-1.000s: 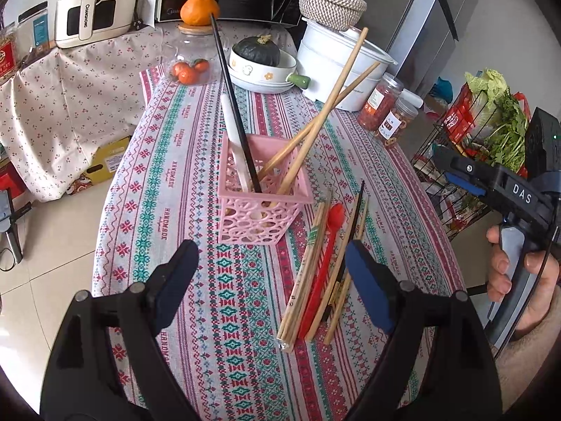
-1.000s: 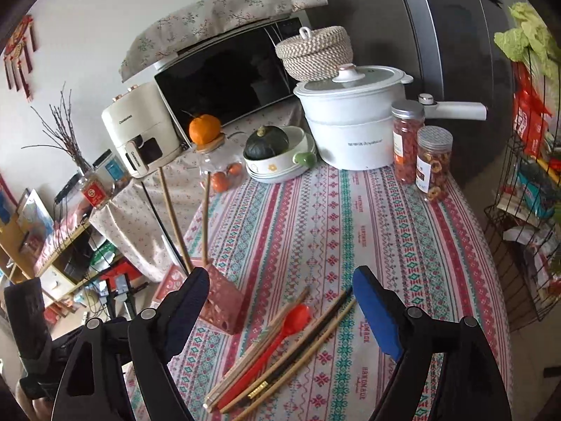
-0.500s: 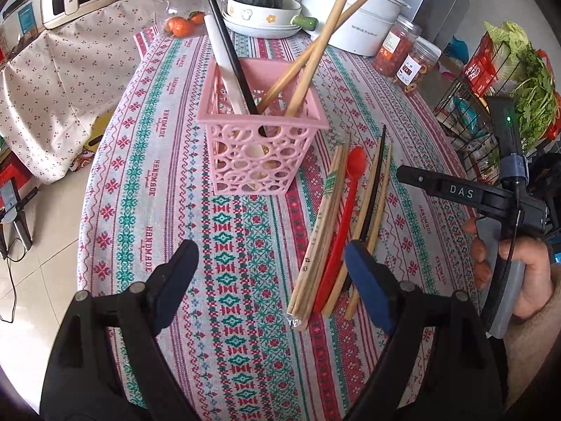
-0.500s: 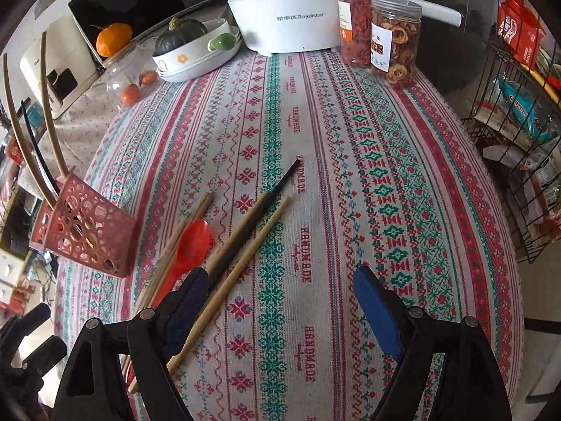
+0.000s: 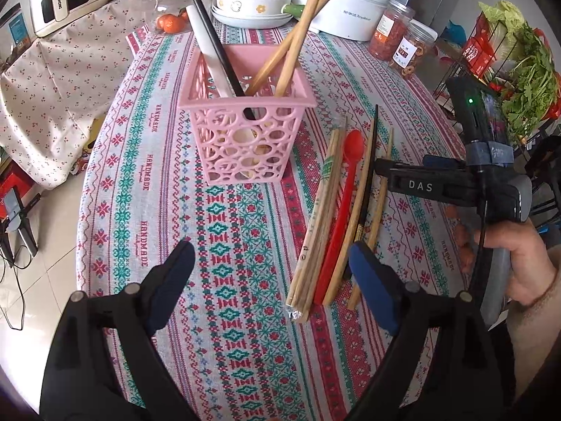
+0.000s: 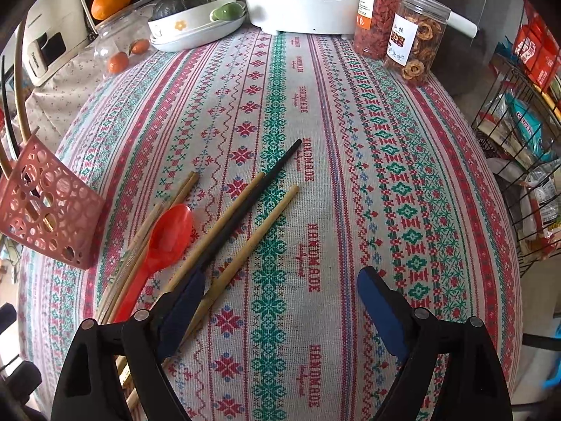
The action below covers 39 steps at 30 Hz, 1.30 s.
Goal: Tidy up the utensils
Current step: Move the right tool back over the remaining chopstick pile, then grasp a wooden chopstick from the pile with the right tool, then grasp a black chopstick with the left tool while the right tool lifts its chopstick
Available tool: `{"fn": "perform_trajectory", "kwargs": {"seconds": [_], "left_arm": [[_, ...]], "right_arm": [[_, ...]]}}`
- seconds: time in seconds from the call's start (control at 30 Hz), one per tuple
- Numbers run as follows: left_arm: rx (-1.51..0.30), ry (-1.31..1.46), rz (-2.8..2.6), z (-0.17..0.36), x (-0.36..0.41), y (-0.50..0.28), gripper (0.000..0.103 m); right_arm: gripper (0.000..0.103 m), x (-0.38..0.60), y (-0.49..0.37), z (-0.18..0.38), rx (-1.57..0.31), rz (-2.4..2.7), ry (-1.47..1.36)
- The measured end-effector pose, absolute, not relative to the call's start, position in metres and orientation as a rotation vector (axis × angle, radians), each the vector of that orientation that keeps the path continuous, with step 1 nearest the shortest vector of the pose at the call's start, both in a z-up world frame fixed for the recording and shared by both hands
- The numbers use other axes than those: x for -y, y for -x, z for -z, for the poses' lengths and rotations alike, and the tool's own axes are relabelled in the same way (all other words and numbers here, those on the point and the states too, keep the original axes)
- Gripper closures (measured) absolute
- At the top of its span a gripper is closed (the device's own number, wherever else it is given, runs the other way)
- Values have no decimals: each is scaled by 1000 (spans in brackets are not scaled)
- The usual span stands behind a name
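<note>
At three o'clock of pink basket (image 5: pixel 245 133), loose chopsticks (image 5: pixel 317 224) and red spoon (image 5: pixel 342 207) awaiting collection; left gripper (image 5: pixel 270 280) and right gripper (image 6: pixel 280 298) just widened, holding nothing, ready for picking.

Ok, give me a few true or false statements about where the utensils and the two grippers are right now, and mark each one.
1. The red spoon lies on the tablecloth among loose chopsticks. True.
2. The pink basket is empty. False: it already holds a black chopstick, two wooden ones and a white utensil.
3. The right gripper grips a chopstick. False: its jaws stand open with nothing pressed between them.
4. The left gripper is open and holds nothing. True.
5. The basket lies on its side. False: it stands upright.
</note>
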<state>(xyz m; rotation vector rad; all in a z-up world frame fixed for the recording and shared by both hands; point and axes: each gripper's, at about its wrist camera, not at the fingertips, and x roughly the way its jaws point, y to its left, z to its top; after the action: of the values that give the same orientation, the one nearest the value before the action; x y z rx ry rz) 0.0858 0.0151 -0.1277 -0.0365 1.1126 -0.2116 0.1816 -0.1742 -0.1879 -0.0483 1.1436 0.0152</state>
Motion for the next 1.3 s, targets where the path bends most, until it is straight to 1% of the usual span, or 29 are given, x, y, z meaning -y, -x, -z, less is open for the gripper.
{"fn": "perform_trajectory", "kwargs": {"seconds": [0.07, 0.17, 0.23, 0.27, 0.3, 0.37, 0.4, 0.47, 0.53, 0.57, 0.77, 0.97, 1.1, 1.13, 1.17, 1.2, 1.27, 1.3], "left_arm": [[-1114, 23, 218, 128, -12, -85, 8], [-1116, 5, 233, 128, -7, -83, 7], [-1115, -6, 241, 128, -5, -82, 7], [-1115, -11, 244, 128, -4, -82, 6], [-1116, -16, 247, 128, -2, -82, 6], [-1116, -28, 255, 128, 3, -81, 6], [-1116, -36, 259, 128, 5, -80, 6], [-1114, -55, 266, 129, 10, -79, 6], [-1114, -75, 273, 130, 16, -77, 6], [-1114, -83, 277, 131, 19, -76, 6], [-1123, -129, 332, 129, 41, -75, 6], [-1146, -162, 367, 133, 77, -91, 6], [-1153, -123, 373, 138, 100, -116, 7], [-1152, -114, 367, 139, 106, -123, 12], [-1150, -110, 359, 139, 112, -132, 19], [-1149, -107, 353, 140, 118, -141, 23], [-1144, -102, 343, 142, 131, -160, 40], [-1140, -100, 338, 143, 136, -171, 45]], "right_arm": [[11, 173, -182, 189, -1135, -16, 42], [11, 175, -181, 188, -1152, -19, 42], [18, 177, -178, 186, -1154, -20, 43], [25, 179, -175, 184, -1156, -21, 43], [28, 181, -174, 183, -1157, -23, 43], [46, 183, -171, 180, -1159, -28, 45], [50, 185, -170, 179, -1161, -33, 45], [72, 189, -167, 177, -1168, -41, 42], [85, 195, -166, 176, -1181, -53, 26], [89, 197, -166, 176, -1192, -58, 11], [97, 222, -161, 168, -1229, -76, -97], [97, 249, -154, 145, -1193, -94, -145], [97, 277, -152, 137, -1191, -85, -205], [97, 284, -153, 136, -1191, -81, -217], [97, 289, -153, 134, -1191, -78, -228], [97, 295, -154, 134, -1192, -74, -241], [97, 306, -155, 133, -1195, -63, -265], [97, 310, -155, 134, -1197, -60, -279]]}}
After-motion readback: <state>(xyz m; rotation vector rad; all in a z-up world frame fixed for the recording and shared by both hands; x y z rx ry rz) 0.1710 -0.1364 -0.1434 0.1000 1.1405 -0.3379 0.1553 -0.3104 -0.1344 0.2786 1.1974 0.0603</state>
